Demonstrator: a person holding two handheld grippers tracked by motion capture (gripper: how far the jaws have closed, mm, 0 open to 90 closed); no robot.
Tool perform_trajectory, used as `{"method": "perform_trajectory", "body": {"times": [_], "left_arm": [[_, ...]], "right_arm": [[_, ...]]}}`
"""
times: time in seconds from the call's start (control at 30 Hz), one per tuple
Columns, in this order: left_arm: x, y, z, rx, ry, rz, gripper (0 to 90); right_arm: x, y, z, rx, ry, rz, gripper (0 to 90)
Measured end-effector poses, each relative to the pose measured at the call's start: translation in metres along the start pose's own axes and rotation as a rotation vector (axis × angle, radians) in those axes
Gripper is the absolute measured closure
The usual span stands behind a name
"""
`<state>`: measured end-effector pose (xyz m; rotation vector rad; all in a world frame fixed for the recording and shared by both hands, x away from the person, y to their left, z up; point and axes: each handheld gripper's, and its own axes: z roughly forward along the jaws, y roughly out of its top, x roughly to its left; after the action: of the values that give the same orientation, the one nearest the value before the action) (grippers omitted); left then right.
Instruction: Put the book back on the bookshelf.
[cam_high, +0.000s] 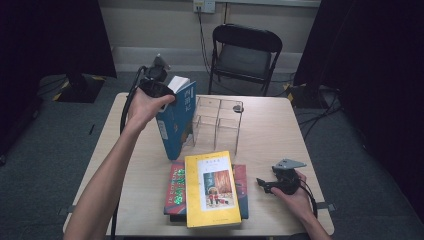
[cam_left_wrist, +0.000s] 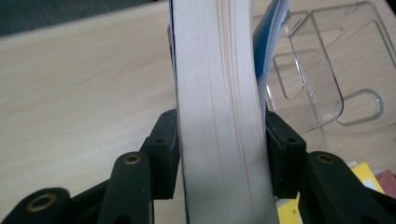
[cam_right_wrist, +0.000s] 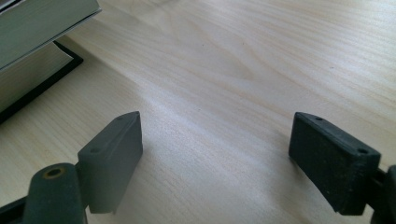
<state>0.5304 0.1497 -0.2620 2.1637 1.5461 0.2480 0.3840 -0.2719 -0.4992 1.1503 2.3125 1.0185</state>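
Observation:
My left gripper (cam_high: 172, 94) is shut on a thick blue book (cam_high: 176, 122), which it holds upright and slightly tilted above the table, just left of a clear plastic book rack (cam_high: 217, 122). In the left gripper view both pads of my left gripper (cam_left_wrist: 219, 126) press the sides of the blue book (cam_left_wrist: 219, 70), whose white page edge faces the camera, and the rack (cam_left_wrist: 322, 79) lies beyond on the right. My right gripper (cam_high: 262, 184) rests near the table's front right, open, with bare wood between the jaws of my right gripper (cam_right_wrist: 215, 149).
A yellow book (cam_high: 212, 190) lies on top of a red book (cam_high: 175, 187) and a darker one at the front middle of the wooden table (cam_high: 270, 135). The edge of that stack (cam_right_wrist: 28, 28) is close to my right gripper. A black folding chair (cam_high: 245, 50) stands behind the table.

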Motion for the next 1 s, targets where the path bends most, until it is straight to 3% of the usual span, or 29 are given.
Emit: {"method": "perform_trajectory", "body": {"times": [0.13, 0.3, 0.4, 0.57, 0.73, 0.83, 1.0], "left_arm": [[-0.002, 0.011, 0.006, 0.093, 0.020, -0.001, 54.2], [0.000, 0.013, 0.021, 0.160, 0.012, -0.018, 53.2], [0.000, 0.012, 0.027, 0.153, 0.017, 0.002, 53.7], [-0.003, 0.013, 0.029, 0.198, 0.029, 0.034, 53.7], [-0.006, 0.014, 0.031, 0.205, 0.049, 0.044, 55.0], [-0.006, 0.014, 0.030, 0.207, 0.028, 0.050, 60.3], [-0.013, 0.014, 0.028, 0.206, 0.033, 0.054, 61.4]], "right_arm": [[0.000, 0.000, 0.000, 0.000, 0.000, 0.002, 17.4], [0.000, 0.000, 0.000, 0.000, 0.001, 0.002, 17.5], [0.000, 0.000, 0.000, 0.000, 0.001, 0.001, 17.4], [0.000, 0.000, 0.000, 0.000, 0.002, 0.002, 17.4], [0.000, 0.000, 0.000, 0.000, 0.002, 0.002, 17.5], [0.000, 0.000, 0.000, 0.000, 0.002, 0.001, 17.5], [0.000, 0.000, 0.000, -0.001, 0.003, 0.000, 17.6]]}}
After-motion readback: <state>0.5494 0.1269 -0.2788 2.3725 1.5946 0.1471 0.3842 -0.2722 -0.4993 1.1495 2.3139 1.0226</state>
